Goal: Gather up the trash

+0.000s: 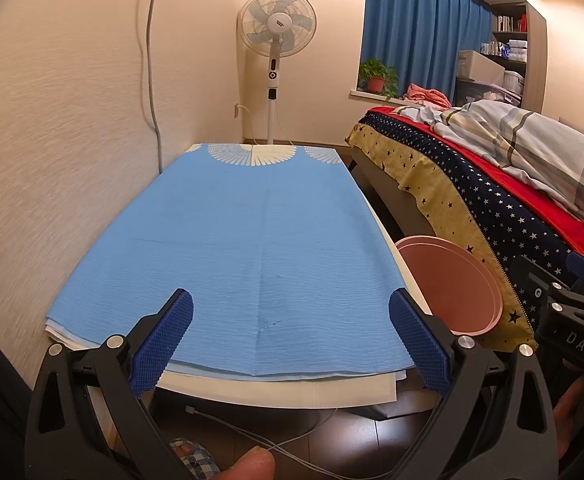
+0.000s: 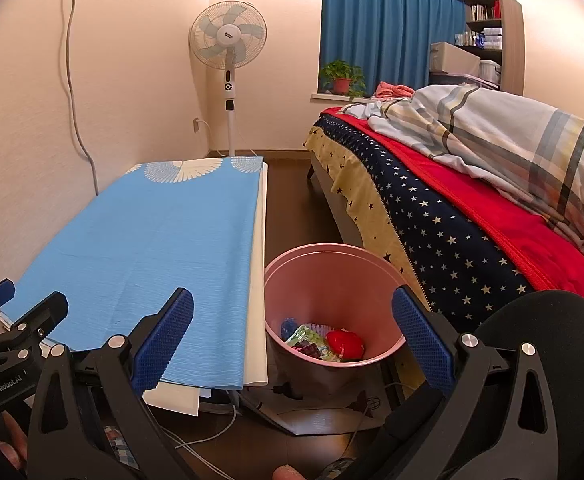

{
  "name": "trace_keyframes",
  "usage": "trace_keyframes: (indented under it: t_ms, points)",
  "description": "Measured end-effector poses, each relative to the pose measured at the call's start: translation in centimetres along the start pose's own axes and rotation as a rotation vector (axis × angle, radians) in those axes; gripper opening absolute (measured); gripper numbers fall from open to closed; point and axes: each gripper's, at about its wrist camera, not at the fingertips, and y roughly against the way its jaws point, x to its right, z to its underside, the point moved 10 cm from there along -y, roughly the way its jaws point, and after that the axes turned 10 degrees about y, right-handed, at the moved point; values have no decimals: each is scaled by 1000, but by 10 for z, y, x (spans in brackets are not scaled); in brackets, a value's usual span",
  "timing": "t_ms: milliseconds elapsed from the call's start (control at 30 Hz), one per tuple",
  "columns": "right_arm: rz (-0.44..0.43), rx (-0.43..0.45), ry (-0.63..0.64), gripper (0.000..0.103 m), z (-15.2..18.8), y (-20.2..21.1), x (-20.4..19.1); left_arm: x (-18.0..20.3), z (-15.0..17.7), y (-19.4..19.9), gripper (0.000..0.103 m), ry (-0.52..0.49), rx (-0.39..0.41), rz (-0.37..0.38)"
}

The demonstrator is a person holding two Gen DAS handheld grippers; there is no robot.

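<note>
The trash (image 2: pixel 324 342) sits at the bottom of the pink bin (image 2: pixel 292 280), beside the tabletop (image 2: pixel 131 240). It looks light, soft and crinkly, so pinch a loose edge. The left gripper (image 1: pixel 289 340) and right gripper (image 2: pixel 292 340) have jaws wide open, holding nothing.

Both grippers were just hanging there side by side, left gripper (image 1: pixel 291 344) and right gripper (image 2: pixel 292 344), jaws spread wide with nothing between them. Blue fingertips (image 1: pixel 167 340) pointed toward the far wall.
</note>
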Motion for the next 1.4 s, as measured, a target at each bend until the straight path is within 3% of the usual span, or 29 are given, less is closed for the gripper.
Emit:
trace_keyframes:
  t_ms: [1400]
  points:
    - [2,1,2,98,0,0,2,-1,-4,0,95,6,9,2]
